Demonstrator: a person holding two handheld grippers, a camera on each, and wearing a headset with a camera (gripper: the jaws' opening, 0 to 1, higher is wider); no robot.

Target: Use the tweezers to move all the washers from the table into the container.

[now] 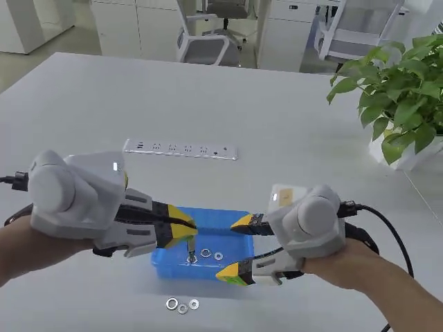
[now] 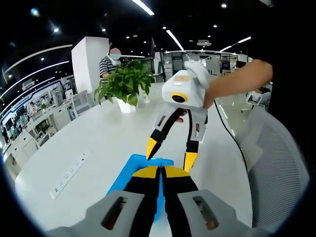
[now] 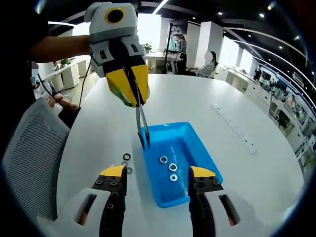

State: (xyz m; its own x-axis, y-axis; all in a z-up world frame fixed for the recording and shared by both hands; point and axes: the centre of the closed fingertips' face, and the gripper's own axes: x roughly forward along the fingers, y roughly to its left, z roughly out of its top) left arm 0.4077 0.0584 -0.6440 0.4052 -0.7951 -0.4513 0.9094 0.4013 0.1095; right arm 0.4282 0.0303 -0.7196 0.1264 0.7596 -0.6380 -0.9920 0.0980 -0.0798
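A blue container (image 1: 208, 218) (image 2: 127, 174) (image 3: 197, 144) sits on the white table between my two grippers. Three washers (image 3: 172, 167) (image 1: 219, 256) lie in it. Three more washers (image 1: 183, 306) (image 3: 127, 157) rest on the table just outside its near wall. My left gripper (image 1: 185, 228) (image 2: 161, 170) (image 3: 131, 96) is shut on metal tweezers (image 1: 190, 250) (image 3: 140, 123), which point down with their tips at the container's edge. I cannot tell whether the tips hold a washer. Over the container's other side, my right gripper (image 1: 235, 249) (image 2: 171, 154) (image 3: 158, 173) is open and holds nothing.
A white power strip (image 1: 180, 149) (image 3: 234, 126) lies on the table beyond the container. A potted plant (image 1: 401, 90) (image 2: 126, 81) stands at the table's far right corner. Office chairs (image 1: 208, 41) stand behind the table, and a mesh chair (image 3: 29, 143) is by the person.
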